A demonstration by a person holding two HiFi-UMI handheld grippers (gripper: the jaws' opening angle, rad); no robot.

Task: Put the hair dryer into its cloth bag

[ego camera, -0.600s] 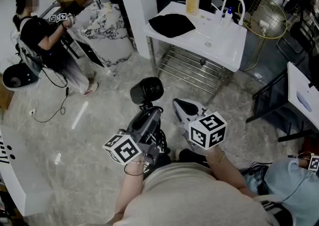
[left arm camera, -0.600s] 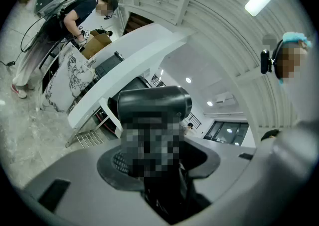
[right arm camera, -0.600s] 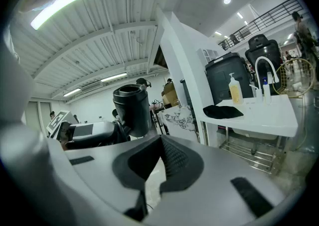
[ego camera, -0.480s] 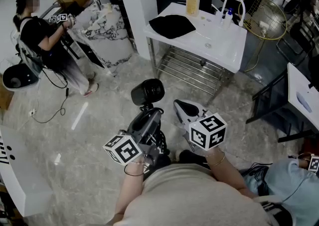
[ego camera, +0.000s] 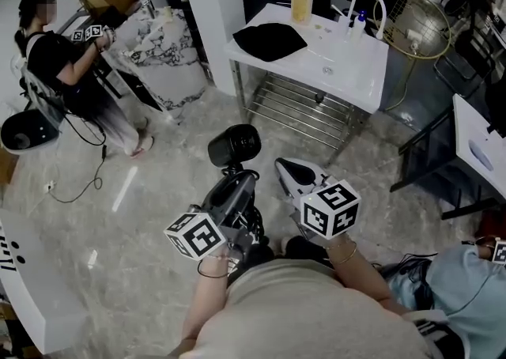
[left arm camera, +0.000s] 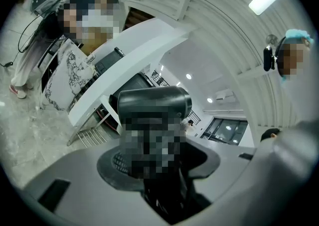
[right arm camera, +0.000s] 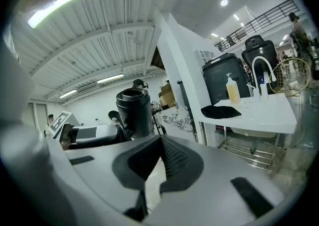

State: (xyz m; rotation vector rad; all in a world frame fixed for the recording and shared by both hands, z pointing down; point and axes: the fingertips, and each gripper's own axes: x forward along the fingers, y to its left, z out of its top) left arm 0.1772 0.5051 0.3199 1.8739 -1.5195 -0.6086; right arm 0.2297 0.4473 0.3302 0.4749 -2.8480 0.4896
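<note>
A black hair dryer (ego camera: 233, 144) stands upright over the floor, barrel on top, with my left gripper (ego camera: 237, 178) shut on its handle. In the left gripper view its barrel (left arm camera: 154, 101) rises just past the left gripper (left arm camera: 159, 170); a mosaic patch hides the handle. The right gripper (ego camera: 286, 166) hangs beside it to the right, shut and empty. In the right gripper view the right gripper (right arm camera: 162, 143) has its pads together, and the dryer (right arm camera: 133, 110) shows at the left. The black cloth bag (ego camera: 269, 39) lies on the white sink table (ego camera: 348, 73), also seen as a dark bag (right arm camera: 221, 112).
On the sink table stand a soap bottle (ego camera: 300, 0) and a white faucet (ego camera: 365, 3); a metal rack sits beneath. A person (ego camera: 63, 65) works at the far left by a marbled cover (ego camera: 162, 53). A gold wire basket (ego camera: 419, 25) and another white table (ego camera: 478, 152) are on the right.
Both grippers and the hair dryer keep their places. Only the head view has drifted a little, so the sink table sits slightly further left.
</note>
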